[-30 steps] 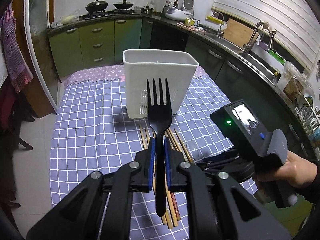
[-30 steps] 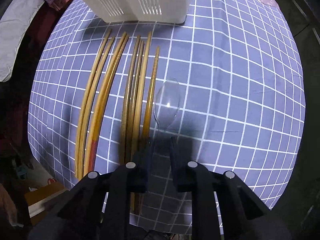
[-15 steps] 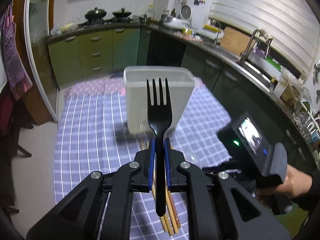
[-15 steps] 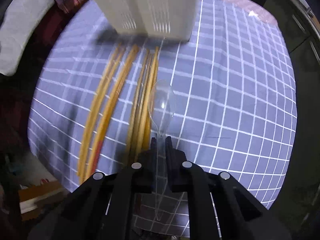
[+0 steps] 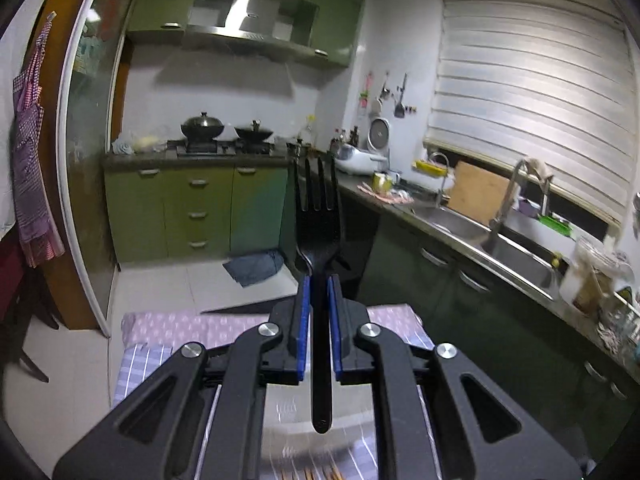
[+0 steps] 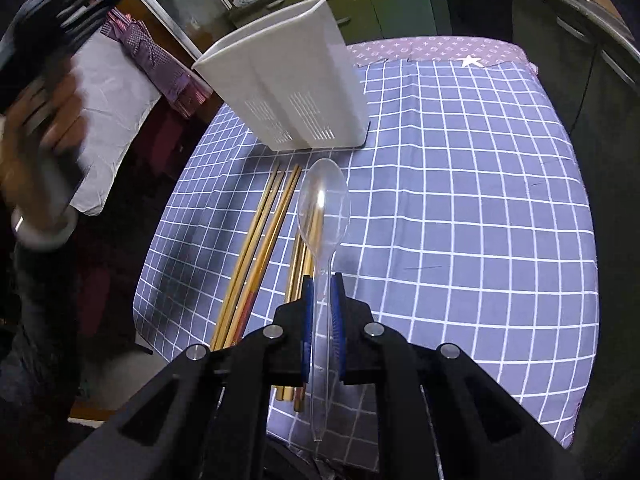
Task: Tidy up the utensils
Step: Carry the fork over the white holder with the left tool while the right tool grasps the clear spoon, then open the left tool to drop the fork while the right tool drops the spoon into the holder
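Observation:
My left gripper [image 5: 317,280] is shut on a black plastic fork [image 5: 318,216], tines up, held high and tilted toward the kitchen. My right gripper [image 6: 321,280] is shut on a clear plastic spoon [image 6: 323,208], lifted above the table with its bowl pointing at the white slotted utensil holder [image 6: 296,92]. Several wooden chopsticks [image 6: 260,248] lie on the checked cloth in front of the holder. The left gripper and hand show blurred at the upper left of the right wrist view [image 6: 60,20]. A blurred pale rim, perhaps the holder, lies under the left gripper.
The table has a blue checked cloth [image 6: 460,208] with a purple patterned strip [image 6: 440,50] at the far end. Green cabinets [image 5: 192,212], a stove with pans [image 5: 224,130] and a sink counter [image 5: 480,236] stand beyond the table.
The right gripper shut on the clear spoon and lifted it off the cloth. The left gripper rose and tilted up with the fork, so its view now faces the kitchen.

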Motion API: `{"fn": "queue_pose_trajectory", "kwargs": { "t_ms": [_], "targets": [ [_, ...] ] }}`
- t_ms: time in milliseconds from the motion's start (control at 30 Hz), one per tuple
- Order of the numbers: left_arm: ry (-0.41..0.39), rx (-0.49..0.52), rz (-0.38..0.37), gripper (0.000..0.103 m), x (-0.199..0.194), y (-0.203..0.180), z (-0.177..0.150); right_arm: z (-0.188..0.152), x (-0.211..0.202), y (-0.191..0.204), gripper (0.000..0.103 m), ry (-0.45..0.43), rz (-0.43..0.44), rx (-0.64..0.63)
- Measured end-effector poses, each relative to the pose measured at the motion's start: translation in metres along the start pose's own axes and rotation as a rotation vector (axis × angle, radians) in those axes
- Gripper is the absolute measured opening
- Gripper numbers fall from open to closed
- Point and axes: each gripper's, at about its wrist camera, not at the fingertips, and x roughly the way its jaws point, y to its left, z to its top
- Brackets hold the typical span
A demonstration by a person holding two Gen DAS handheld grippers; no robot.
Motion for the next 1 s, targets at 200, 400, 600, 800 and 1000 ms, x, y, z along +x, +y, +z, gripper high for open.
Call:
{"fn": "queue_pose_trajectory", "kwargs": {
  "t_ms": [200, 400, 600, 800, 1000],
  "targets": [
    [0.034, 0.012, 0.067, 0.009, 0.044, 0.007, -0.024, 0.0, -0.021, -0.005, 0.01, -0.054, 0.013, -0.009],
    [0.089, 0.019, 0.075, 0.009, 0.058, 0.014, -0.053, 0.01, -0.031, 0.005, 0.01, -0.095, 0.022, -0.04],
    [0.102, 0.053, 0.065, 0.039, 0.049, 0.01, -0.069, 0.033, -0.057, 0.024, 0.01, -0.197, 0.022, -0.08],
    [0.066, 0.064, 0.064, 0.041, 0.005, 0.008, -0.059, 0.089, -0.116, 0.053, 0.01, -0.495, 0.017, -0.128],
    [0.051, 0.102, 0.094, 0.052, -0.059, 0.009, -0.067, 0.157, -0.119, 0.06, 0.01, -0.699, 0.029, -0.091]
  ]
}}
